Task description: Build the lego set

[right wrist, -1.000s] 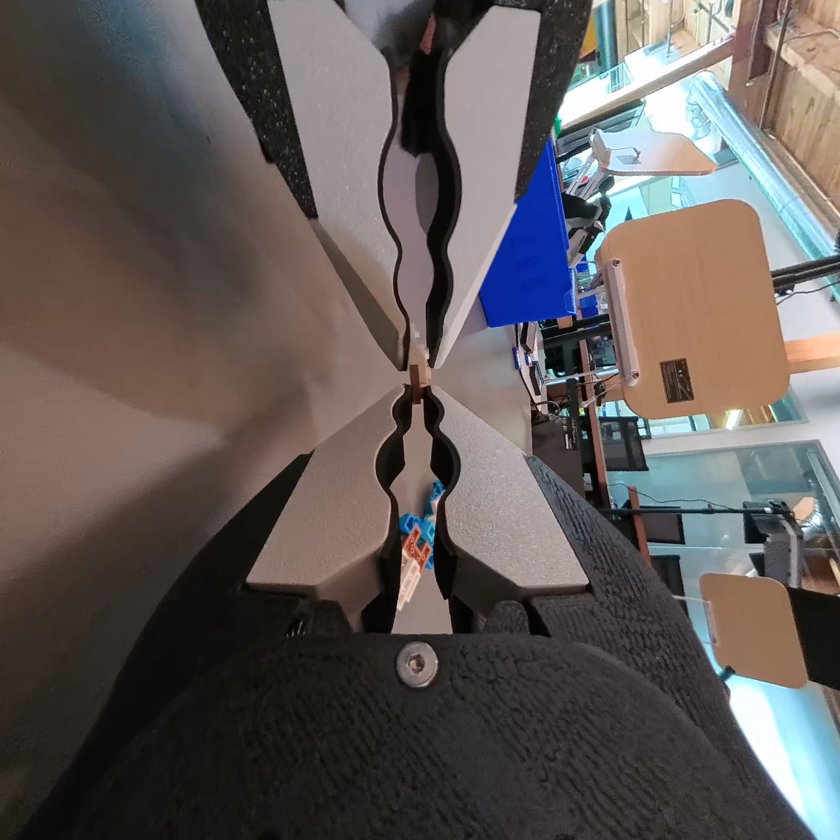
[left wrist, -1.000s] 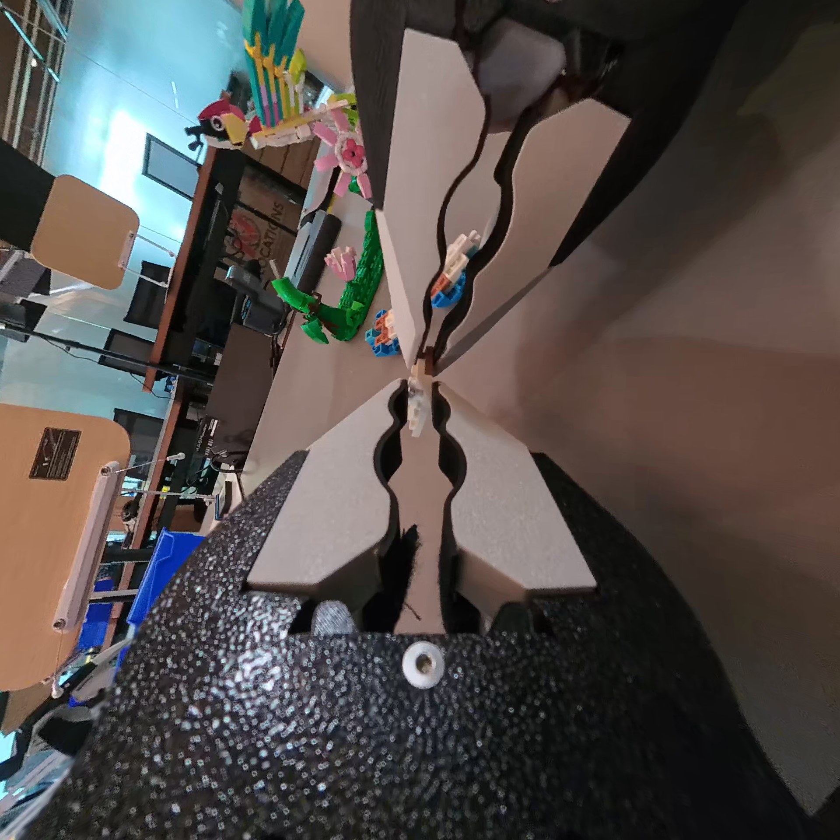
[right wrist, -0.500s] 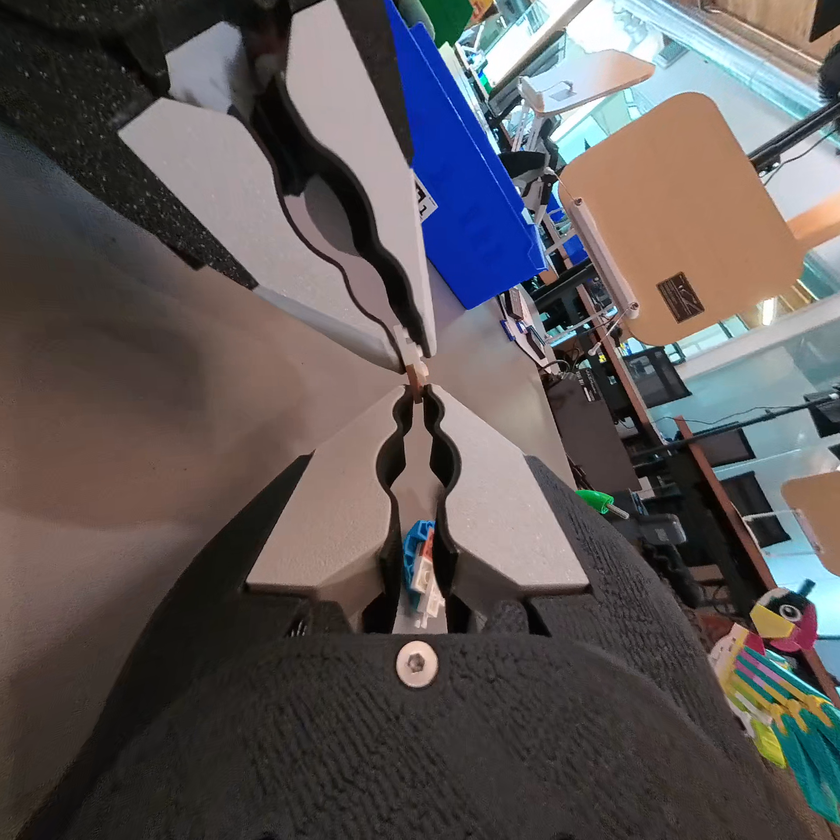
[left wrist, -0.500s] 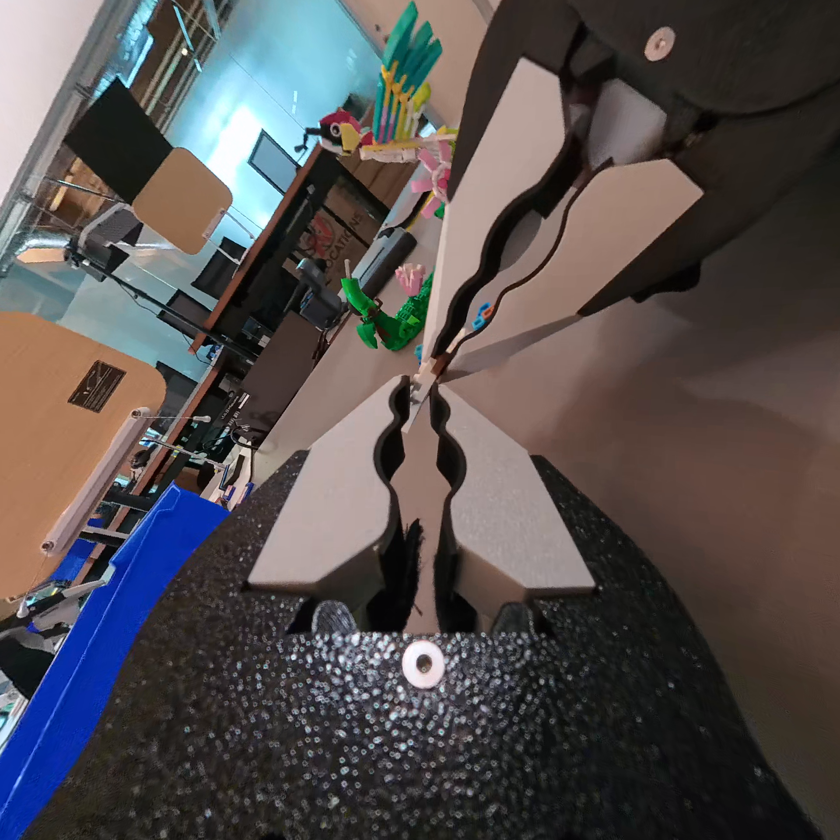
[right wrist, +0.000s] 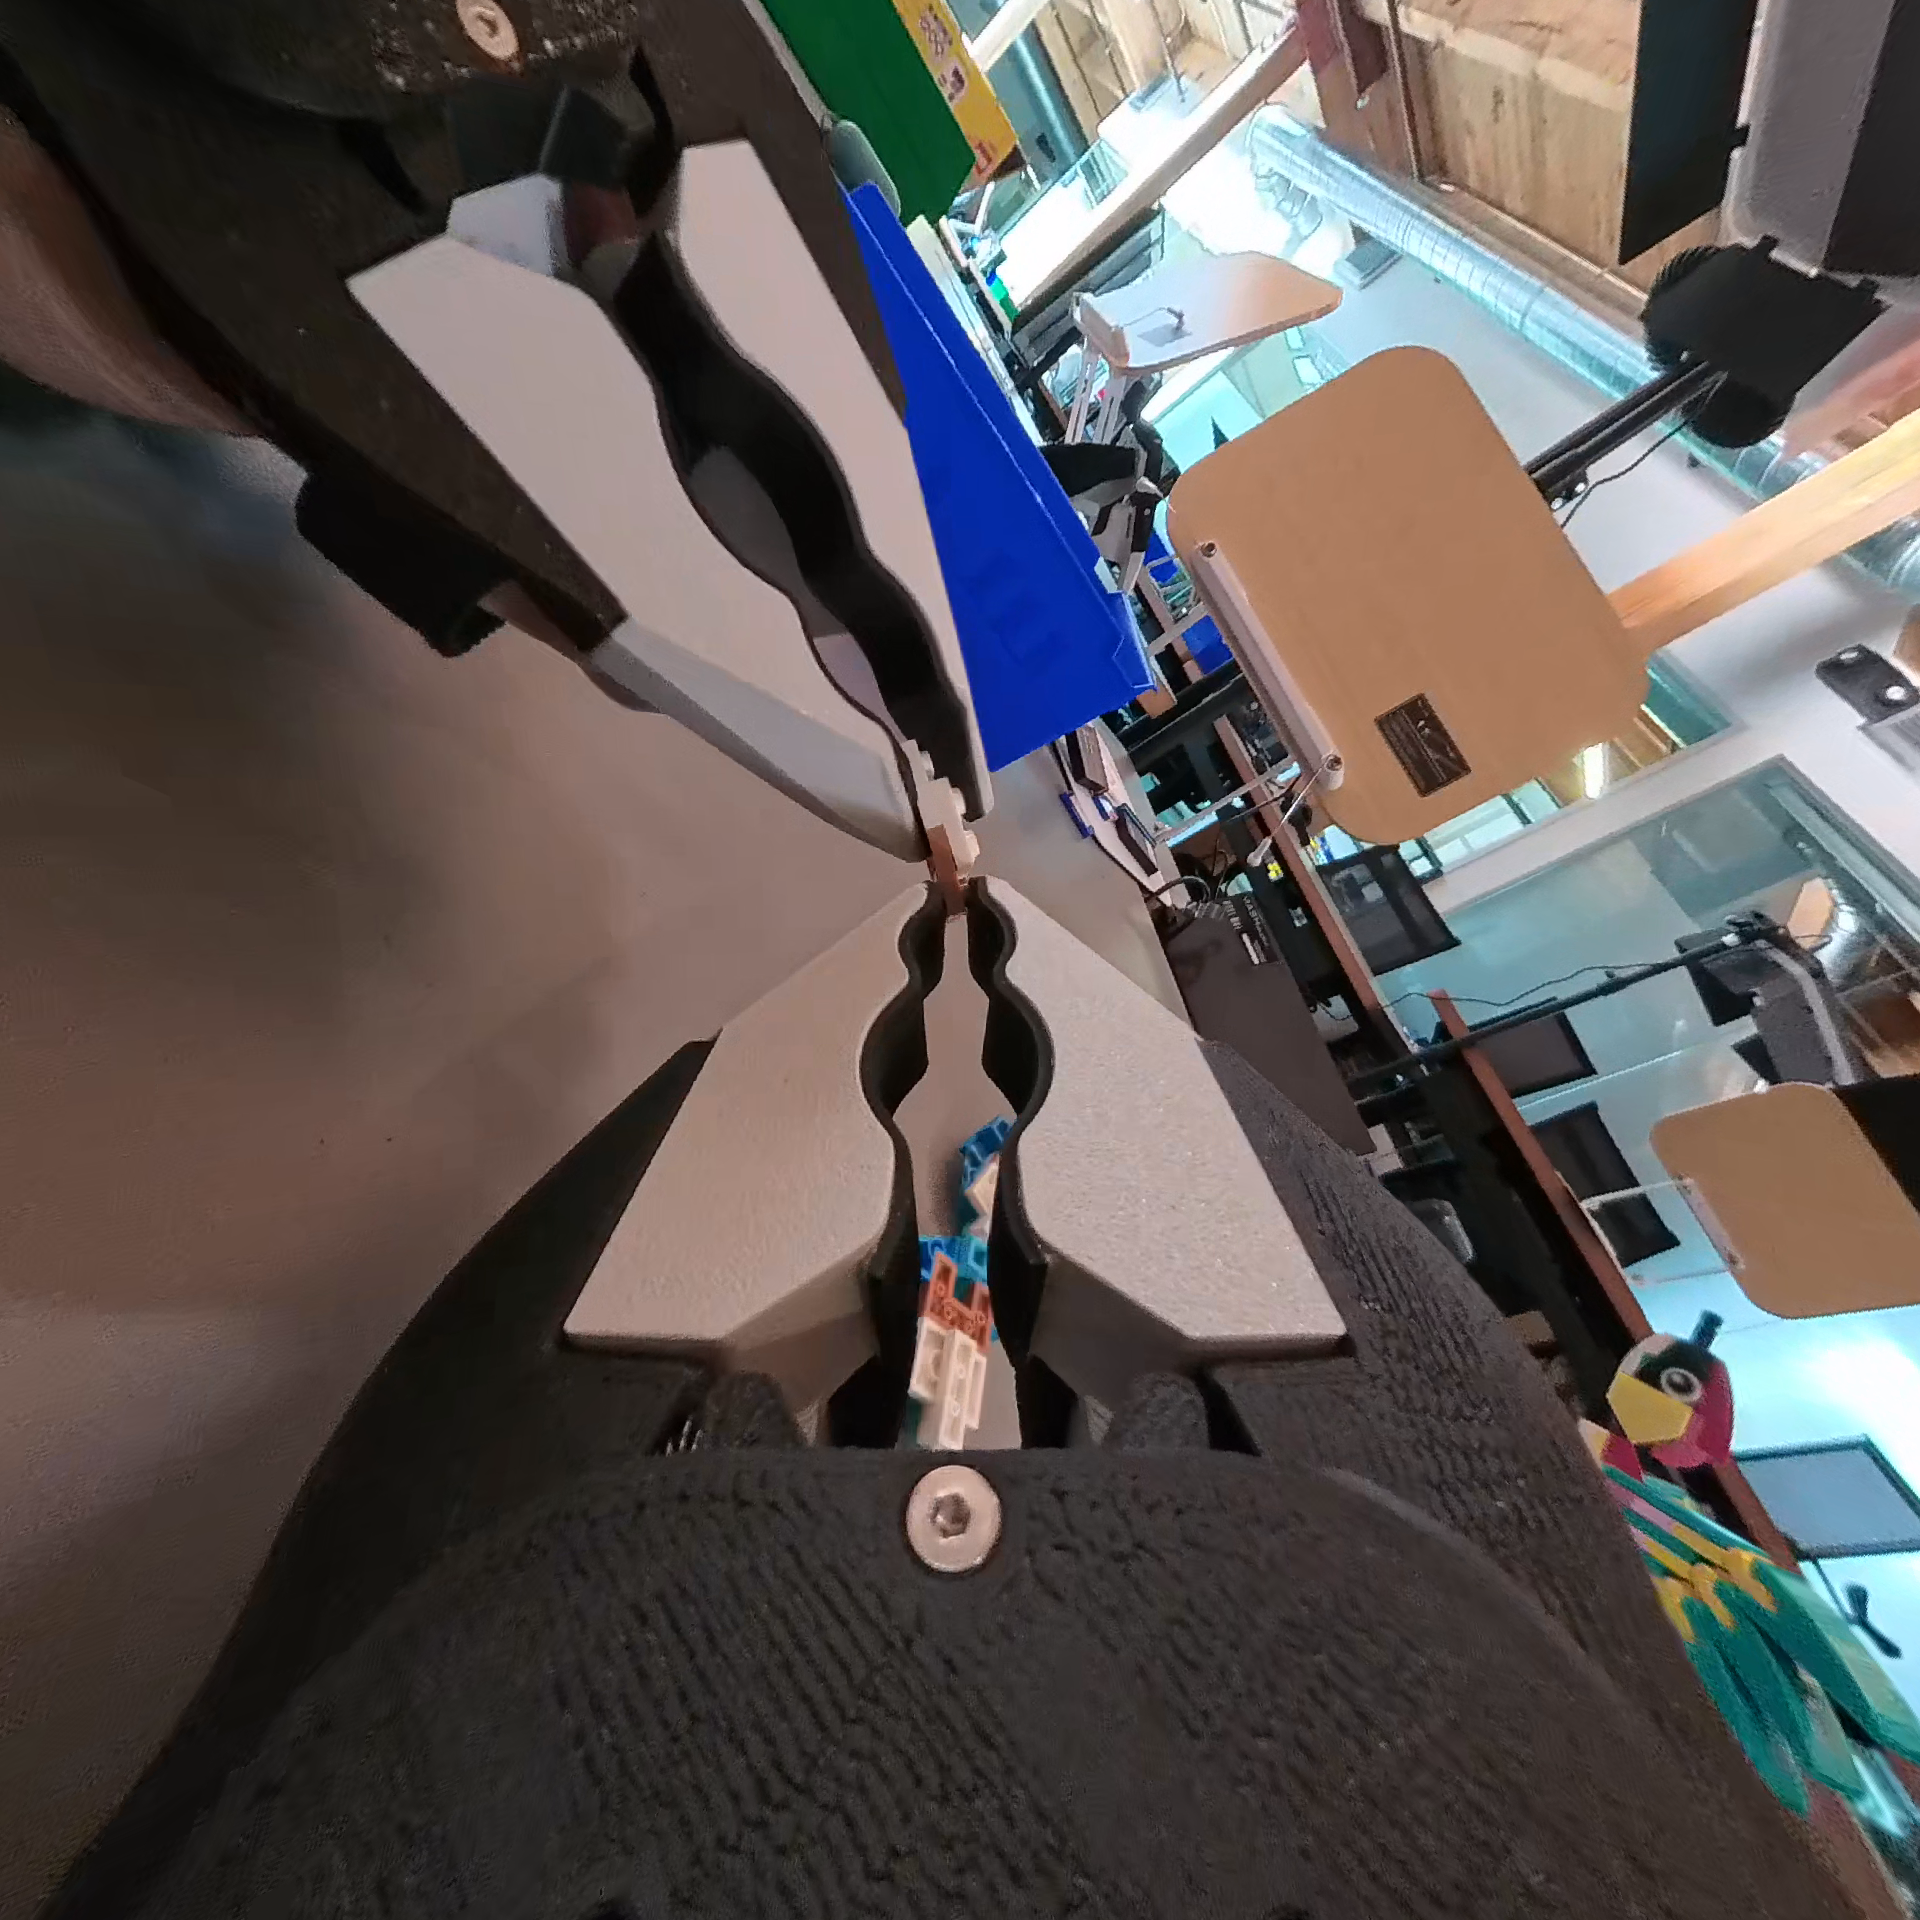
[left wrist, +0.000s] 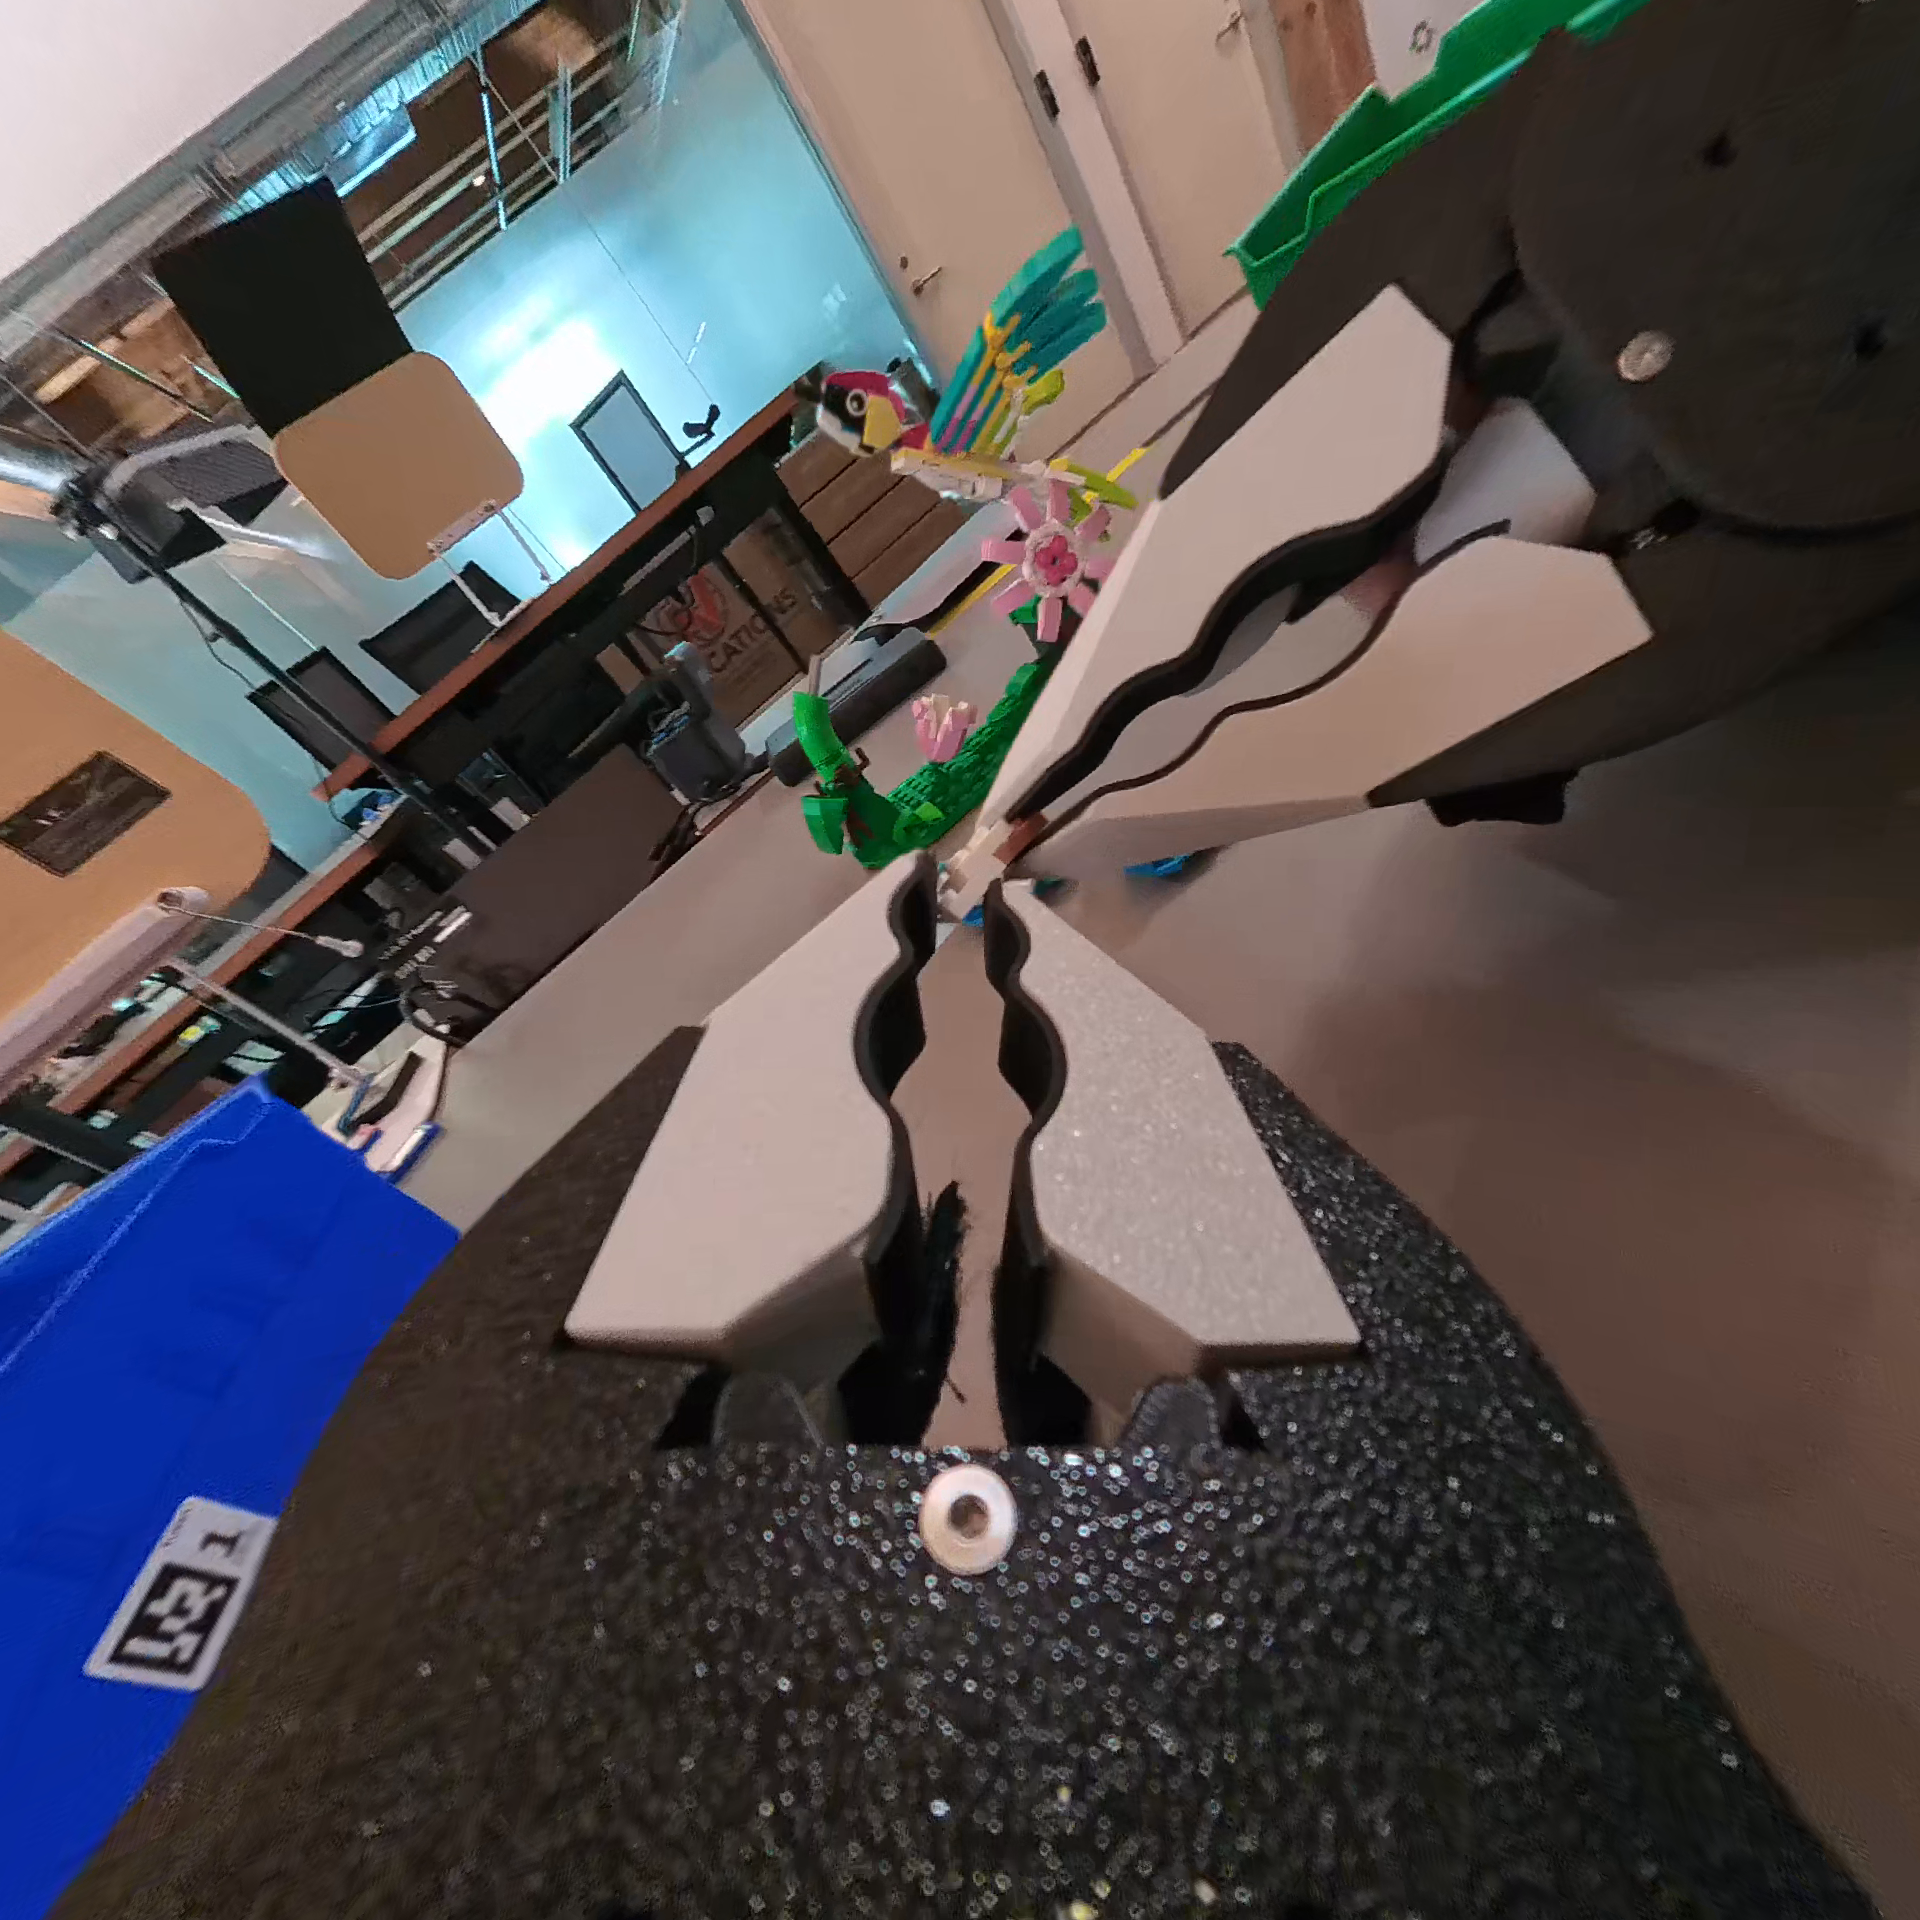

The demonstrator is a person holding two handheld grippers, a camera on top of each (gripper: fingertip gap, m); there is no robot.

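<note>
My left gripper [left wrist: 958, 896] is shut on a small white brick piece [left wrist: 968, 860]. My right gripper [right wrist: 948, 896] is shut on a small brown brick piece [right wrist: 948, 860]. The two grippers meet tip to tip above the grey table [left wrist: 1558, 1039], and the white piece [right wrist: 935, 798] and the brown piece [left wrist: 1023, 831] touch each other. In the left wrist view the right gripper comes in from the upper right. In the right wrist view the left gripper comes in from the upper left. A small cluster of blue, orange and white bricks [right wrist: 954, 1309] shows between my right fingers, lying on the table beyond them.
A brick-built bird [left wrist: 873, 416], a pink brick flower [left wrist: 1049, 561] and a green brick plant base [left wrist: 914, 800] stand on the table behind. A blue bin [left wrist: 156, 1351] is at the left, a green bin [left wrist: 1382, 135] at the far right. Chairs [right wrist: 1382, 623] and desks stand beyond the table edge. The tips of both grippers are at nearly the same place.
Both grippers have rolled and tilted together with their tips still joined on the two small pieces. The background has swung round; the blue bin has come into the left wrist view.
</note>
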